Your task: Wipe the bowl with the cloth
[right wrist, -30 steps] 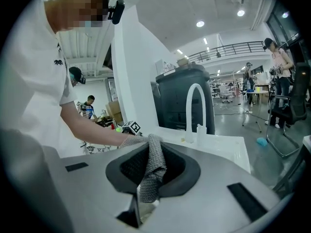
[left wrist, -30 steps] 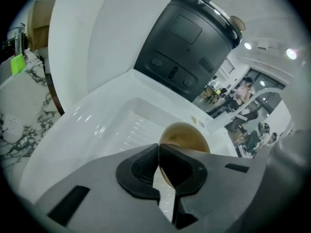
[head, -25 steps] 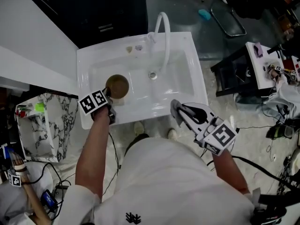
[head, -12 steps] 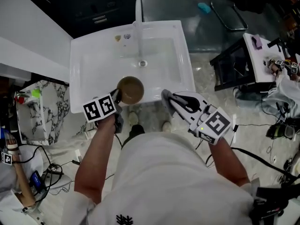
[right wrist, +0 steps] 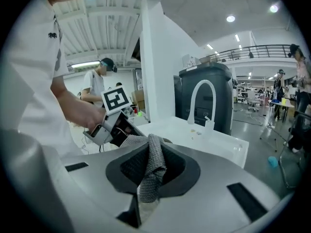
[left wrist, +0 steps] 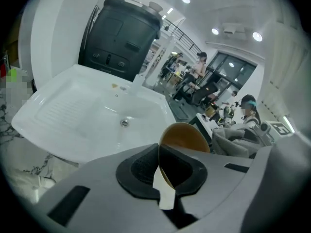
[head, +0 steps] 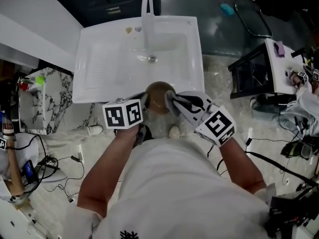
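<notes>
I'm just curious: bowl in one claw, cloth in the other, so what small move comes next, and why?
Probably push the cloth into the bowl: the left gripper clamps the bowl's rim, and the right gripper pinches the cloth close beside it.

The left tool (left wrist: 159, 168) has its jaws pressed together on the rim of a brown bowl (left wrist: 184, 137), which stands on edge between the dark pads with its hollow facing right. Just right of the bowl hangs a grey cloth (left wrist: 233, 142). Beyond lies a white sink (left wrist: 73, 110) with its drain (left wrist: 125, 123) and a white tap (left wrist: 138, 79), and behind that a dark cabinet (left wrist: 121, 38). People stand far off in the room.
</notes>
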